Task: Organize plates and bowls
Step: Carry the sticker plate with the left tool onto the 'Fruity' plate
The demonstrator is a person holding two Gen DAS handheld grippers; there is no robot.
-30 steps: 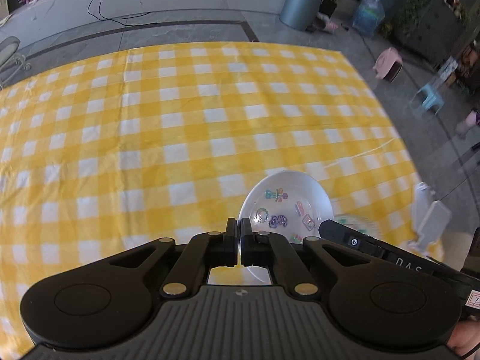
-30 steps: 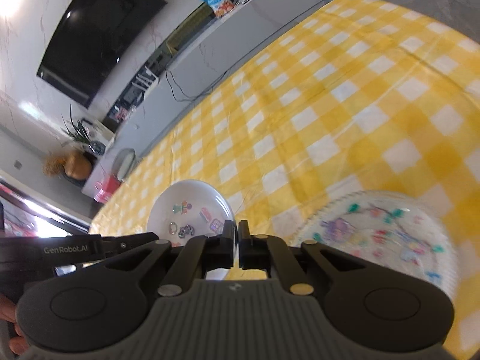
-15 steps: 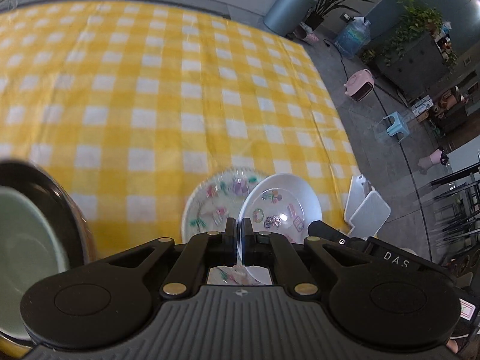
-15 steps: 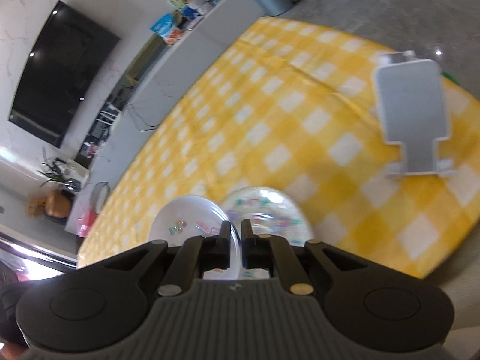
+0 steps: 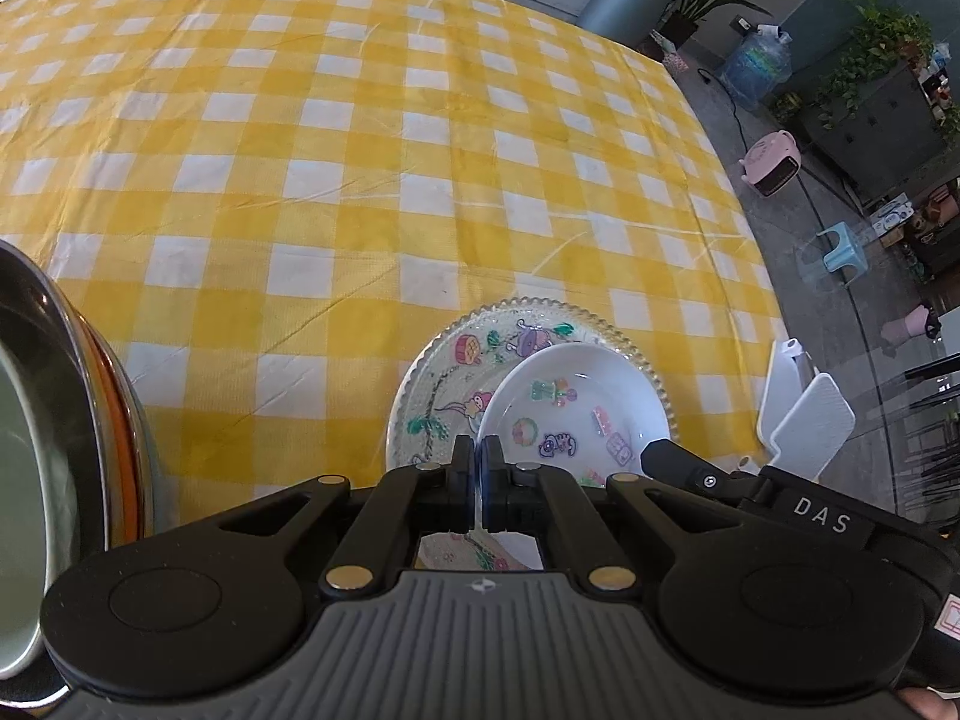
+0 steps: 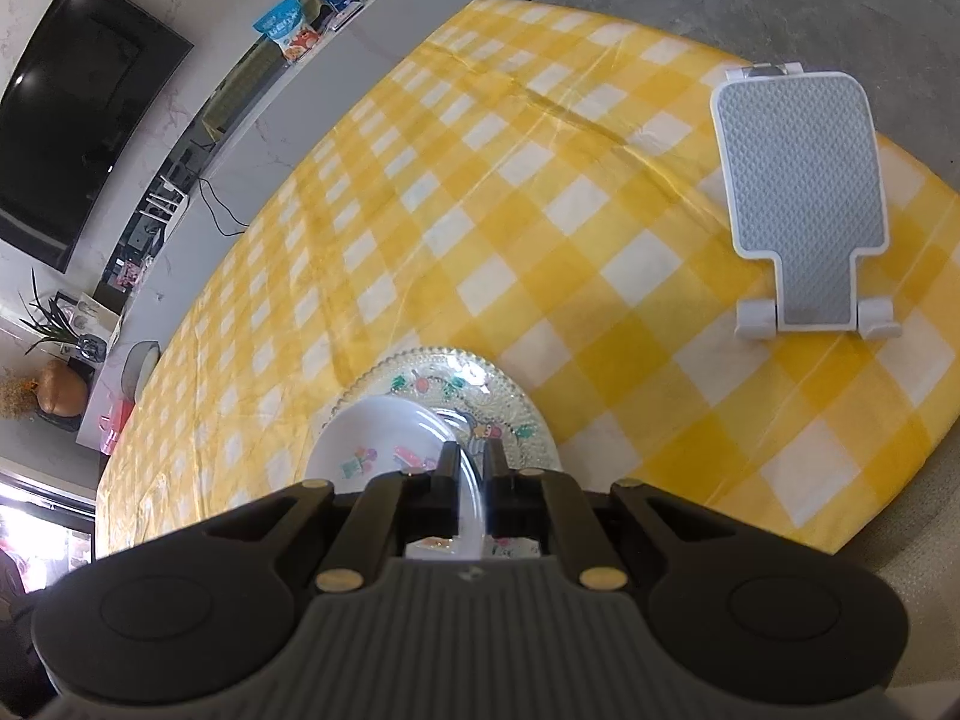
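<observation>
Bowl (image 5: 579,414) pinched at opposite rims by left gripper (image 5: 478,457) and right gripper (image 6: 469,462), hovering over glass plate (image 5: 447,384) near worktop (image 5: 360,180) edge; next, probably lower and release.

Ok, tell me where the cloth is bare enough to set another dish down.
Widest bare cloth lies beyond the glass plate, up to the far edge. Another patch sits between that plate and the phone stand. It is crowded at the near edge: the white bowl over the plate, and stacked dishes at the left.
</observation>
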